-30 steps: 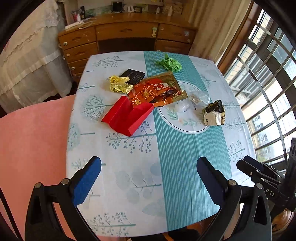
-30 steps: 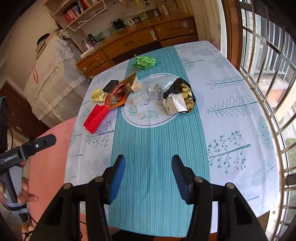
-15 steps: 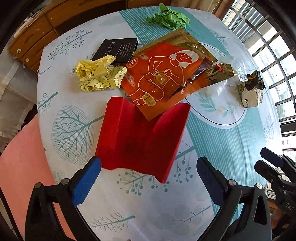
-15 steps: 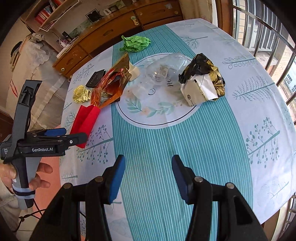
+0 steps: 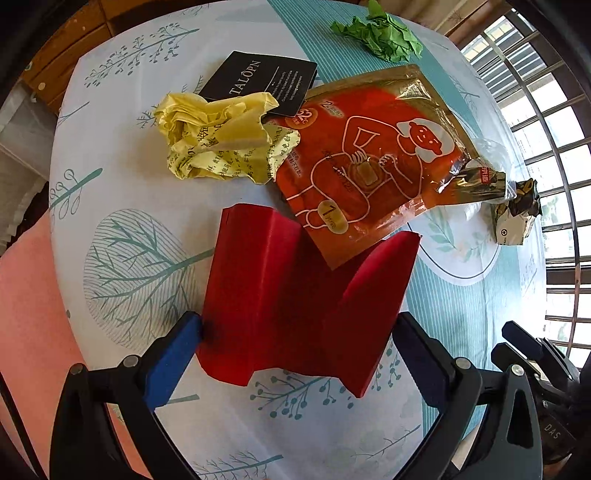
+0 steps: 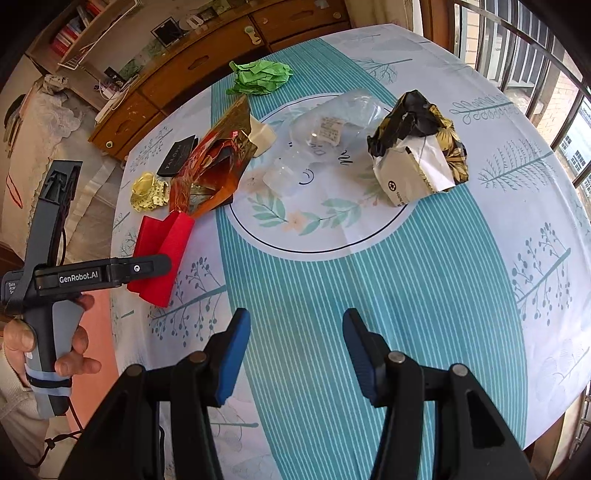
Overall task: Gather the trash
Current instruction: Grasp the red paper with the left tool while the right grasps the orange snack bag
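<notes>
A folded red card [image 5: 295,302] lies on the tablecloth between the wide-open fingers of my left gripper [image 5: 295,350]; the left finger touches its edge. It also shows in the right wrist view [image 6: 162,254]. Beyond it lie an orange foil pouch [image 5: 373,162], crumpled yellow paper [image 5: 221,144], a black card [image 5: 258,79] and crumpled green paper [image 5: 380,33]. A black and gold wrapper [image 6: 417,151] and clear plastic [image 6: 332,122] lie on the table's middle. My right gripper [image 6: 295,354] is open and empty above the teal stripe.
The round table [image 6: 480,258] has a tree-print cloth. A wooden sideboard [image 6: 207,66] stands behind it. Window bars [image 6: 535,44] are to the right. A pink surface [image 5: 29,295] lies left of the table.
My left gripper has moved forward and down until the red card sits between its open fingers. My right gripper has moved a little closer to the table's middle.
</notes>
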Demonstrator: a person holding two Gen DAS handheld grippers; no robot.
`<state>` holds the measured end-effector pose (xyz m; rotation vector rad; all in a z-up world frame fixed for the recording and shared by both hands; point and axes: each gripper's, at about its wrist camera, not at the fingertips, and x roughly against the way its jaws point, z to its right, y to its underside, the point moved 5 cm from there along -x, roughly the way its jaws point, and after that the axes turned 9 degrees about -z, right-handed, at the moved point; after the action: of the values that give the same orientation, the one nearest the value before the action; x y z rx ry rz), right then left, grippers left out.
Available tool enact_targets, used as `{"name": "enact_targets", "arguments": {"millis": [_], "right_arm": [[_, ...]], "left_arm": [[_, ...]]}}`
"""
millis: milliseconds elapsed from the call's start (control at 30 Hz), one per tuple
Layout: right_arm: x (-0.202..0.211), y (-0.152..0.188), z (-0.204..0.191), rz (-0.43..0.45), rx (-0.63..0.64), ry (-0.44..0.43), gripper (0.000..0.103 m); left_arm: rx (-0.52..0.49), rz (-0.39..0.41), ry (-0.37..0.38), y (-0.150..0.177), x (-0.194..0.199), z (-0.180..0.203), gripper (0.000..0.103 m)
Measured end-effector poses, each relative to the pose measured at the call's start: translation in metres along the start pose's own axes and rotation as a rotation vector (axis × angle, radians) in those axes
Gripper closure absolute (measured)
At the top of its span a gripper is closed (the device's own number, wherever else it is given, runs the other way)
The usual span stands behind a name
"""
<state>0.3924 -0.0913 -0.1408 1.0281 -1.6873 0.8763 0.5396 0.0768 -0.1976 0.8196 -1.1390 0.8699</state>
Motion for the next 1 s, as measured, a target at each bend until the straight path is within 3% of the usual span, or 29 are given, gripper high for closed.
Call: {"name": "enact_targets", "arguments": {"millis": [133, 200, 300, 433, 467, 500, 767, 1000], "right_arm": [[0.000, -0.002, -0.008, -0.007, 0.014, -0.015, 0.051], [-0.001, -0.005, -0.012, -0.007, 0.022, -0.027, 0.051], [-0.001, -0.011, -0.020, -0.005, 0.031, -0.056, 0.051], [-0.001, -0.026, -0.028, 0.015, 0.036, -0.083, 0.046], [0.000, -0.032, -0.030, 0.025, 0.036, -0.087, 0.042], [0.001, -0.038, -0.031, 0.038, 0.033, -0.093, 0.042], [0.001, -0.088, -0.028, 0.101, -0.030, -0.135, 0.042], [-0.001, -0.120, -0.032, 0.139, 0.008, -0.107, 0.042]], "left_arm": [[0.002, 0.014, 0.012, 0.000, 0.001, -0.002, 0.017], [-0.011, 0.011, 0.024, 0.000, -0.001, 0.000, 0.038], [-0.018, 0.013, 0.054, 0.005, -0.003, 0.005, 0.056], [-0.040, 0.045, 0.039, 0.009, 0.001, 0.012, 0.067], [-0.045, 0.051, 0.047, 0.011, 0.002, 0.015, 0.079], [-0.048, 0.055, 0.056, 0.012, 0.003, 0.016, 0.084], [-0.023, 0.058, 0.104, 0.018, 0.010, 0.002, 0.087], [-0.013, 0.038, 0.134, 0.020, 0.007, -0.002, 0.080]]}}
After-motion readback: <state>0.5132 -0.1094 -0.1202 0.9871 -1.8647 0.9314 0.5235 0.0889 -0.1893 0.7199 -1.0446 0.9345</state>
